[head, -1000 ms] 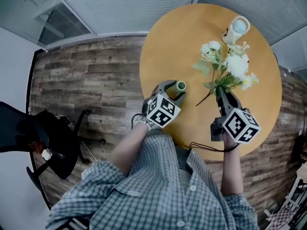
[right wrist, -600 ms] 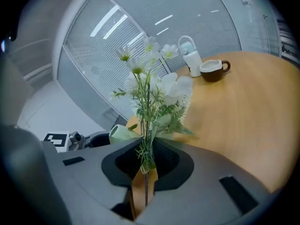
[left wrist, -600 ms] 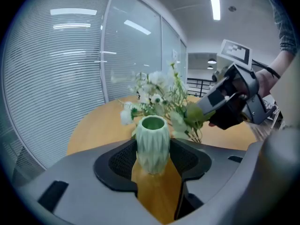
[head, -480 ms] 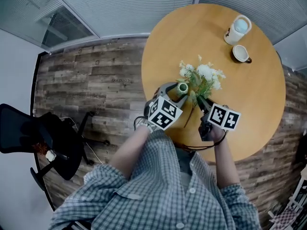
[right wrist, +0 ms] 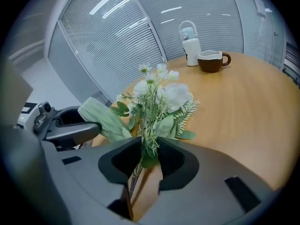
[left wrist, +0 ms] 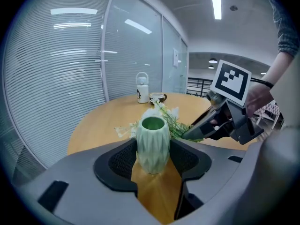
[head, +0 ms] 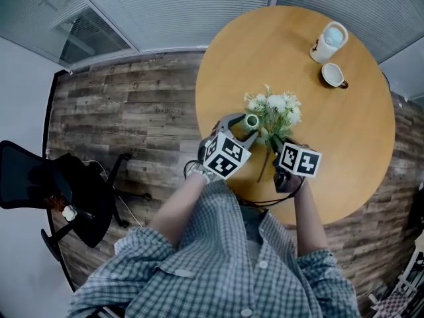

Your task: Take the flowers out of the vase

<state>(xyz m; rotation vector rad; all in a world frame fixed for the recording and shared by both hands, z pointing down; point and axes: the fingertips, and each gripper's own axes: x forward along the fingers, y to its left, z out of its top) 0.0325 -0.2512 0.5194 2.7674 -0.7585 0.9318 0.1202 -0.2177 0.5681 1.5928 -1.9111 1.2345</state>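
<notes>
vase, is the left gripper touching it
Touching. The left gripper view shows the green vase standing between the pads of the left gripper, with both pads pressed against its sides.

Round wooden tbl is standing on dark plank floor. White flask w/ loop handle is standing upright nr tbl's far edge. Brown cup, white inside, is sitting just beside it, handle pointing away from flask. Black office chair is sitting on floor at head view's left, well apart from tbl. Glass walls w/ slatted blinds are running behind tbl. Ceiling strip light is glowing overhead.
</notes>
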